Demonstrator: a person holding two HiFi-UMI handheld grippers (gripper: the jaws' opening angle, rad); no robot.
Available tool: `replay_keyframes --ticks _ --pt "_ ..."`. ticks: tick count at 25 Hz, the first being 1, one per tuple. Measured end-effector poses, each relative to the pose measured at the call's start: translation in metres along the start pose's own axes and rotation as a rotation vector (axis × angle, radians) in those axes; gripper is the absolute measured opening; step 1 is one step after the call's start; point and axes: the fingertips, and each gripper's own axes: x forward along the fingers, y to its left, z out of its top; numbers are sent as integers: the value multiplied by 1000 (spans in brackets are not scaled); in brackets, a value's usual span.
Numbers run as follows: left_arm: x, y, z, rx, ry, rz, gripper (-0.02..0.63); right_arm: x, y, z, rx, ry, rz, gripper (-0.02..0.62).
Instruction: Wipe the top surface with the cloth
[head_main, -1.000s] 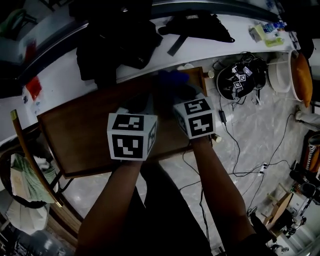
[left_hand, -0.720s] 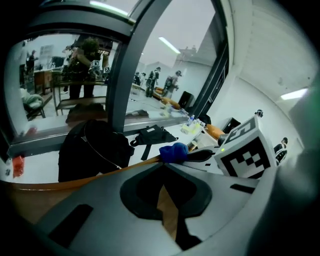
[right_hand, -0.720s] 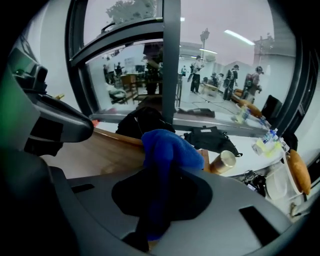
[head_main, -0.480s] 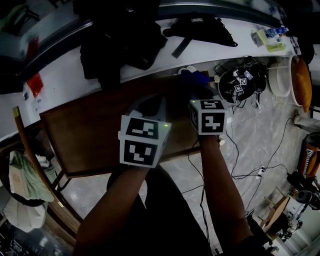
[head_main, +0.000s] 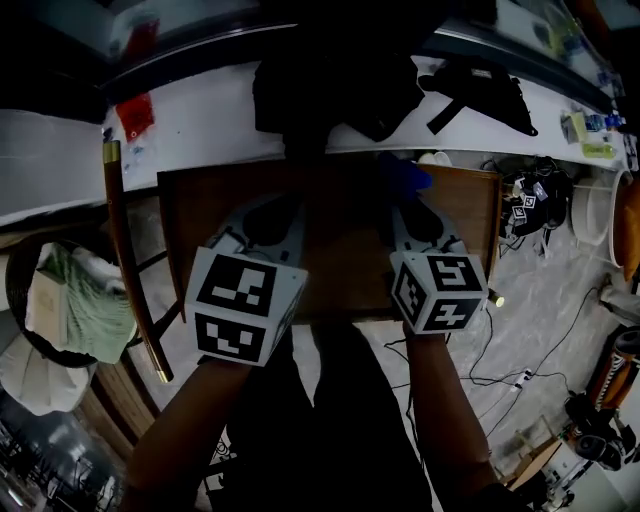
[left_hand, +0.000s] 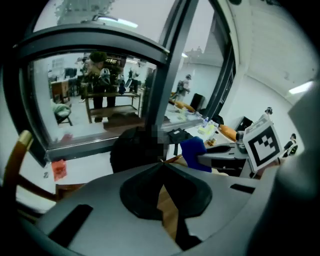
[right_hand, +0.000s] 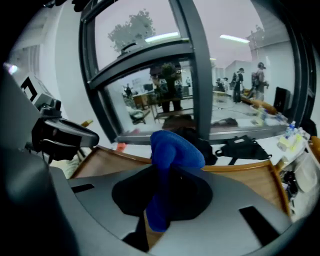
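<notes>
A brown wooden table top (head_main: 340, 250) lies below me in the head view. My right gripper (head_main: 402, 195) is shut on a blue cloth (head_main: 403, 176), held over the table's far right part. In the right gripper view the blue cloth (right_hand: 167, 160) is pinched between the jaws and bulges above them. My left gripper (head_main: 272, 215) hovers over the table's left half, jaws shut with nothing between them (left_hand: 161, 167). From the left gripper view the blue cloth (left_hand: 194, 150) and the right gripper's marker cube (left_hand: 262, 142) show to the right.
A white ledge (head_main: 200, 120) runs behind the table, with black bags (head_main: 340, 90) on it. A wooden chair back (head_main: 125, 260) and a green cloth (head_main: 80, 300) stand at the left. Cables and a dark helmet (head_main: 530, 205) lie on the floor at the right.
The view has swung so the table sits more central. Both grippers have drawn apart, the left one shifting left and the right one staying at the far right with the cloth.
</notes>
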Motion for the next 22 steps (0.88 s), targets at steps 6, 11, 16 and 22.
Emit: replay_keyframes --ticks 6,11,16,22 --pt "-96 90 -21 -54 -17 139 11 48 186 10 -56 -83 261 58" --pt "-151 135 -28 -112 -36 202 11 85 273 6 -1 -35 360 58" --pt "-169 160 -46 -78 -22 200 11 109 327 -3 2 3 406 58" --pt "-170 169 -61 -124 0 181 11 129 351 -19 -9 44 413 58"
